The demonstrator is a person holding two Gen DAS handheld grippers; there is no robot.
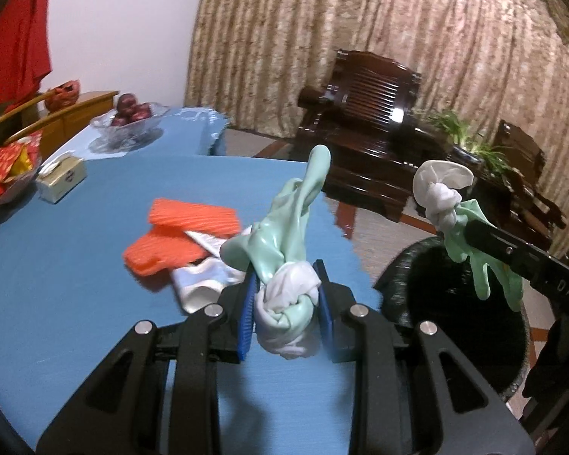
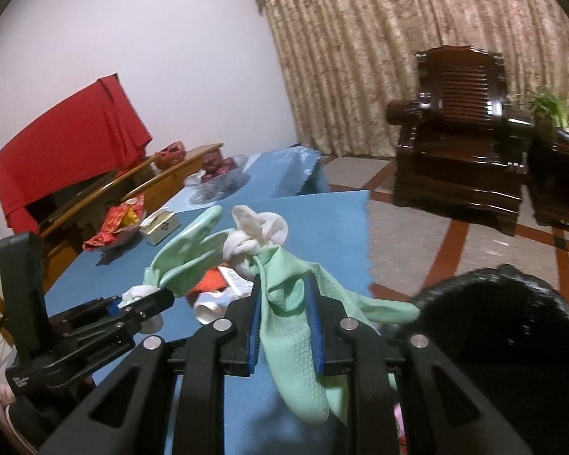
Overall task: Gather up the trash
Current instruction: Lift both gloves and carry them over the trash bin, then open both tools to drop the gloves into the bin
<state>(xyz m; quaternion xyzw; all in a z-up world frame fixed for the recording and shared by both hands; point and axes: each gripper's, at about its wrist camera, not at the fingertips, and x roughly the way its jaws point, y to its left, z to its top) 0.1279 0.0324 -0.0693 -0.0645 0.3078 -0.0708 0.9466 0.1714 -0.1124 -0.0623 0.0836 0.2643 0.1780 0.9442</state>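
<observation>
While both tools hang above the near right corner of the blue worktop [image 1: 76, 265], each has a knotted rubber glove clamped in it. The left hand-held gripper [image 1: 286, 303] grasps a mint-green and white glove [image 1: 284, 265] at its knot, blue pads pressed on either side, with a green finger sticking up toward the far side. The right hand-held gripper [image 2: 286, 326] is clenched on a second mint glove [image 2: 296, 341] — its textured palm hangs down between the pads, and its white knotted cuff [image 2: 258, 235] points to the far side.

Seen from the left wrist camera, that second glove [image 1: 459, 235] dangles over the rim of a black bin [image 1: 474, 303], which stands on the floor just right of the worktop's edge.

Further trash lies on the worktop beyond the grippers: orange ribbed pieces [image 1: 178, 235] and, touching them, a crumpled white item [image 1: 205, 280] — I cannot tell what it is.

Toward the far left sit a small cream box [image 1: 60, 182], a dish of red wrappers [image 1: 7, 174] and a glass bowl of dark red fruit [image 1: 131, 117]. A dark wooden armchair [image 2: 459, 144] stands before the patterned curtain [image 2: 360, 57].
</observation>
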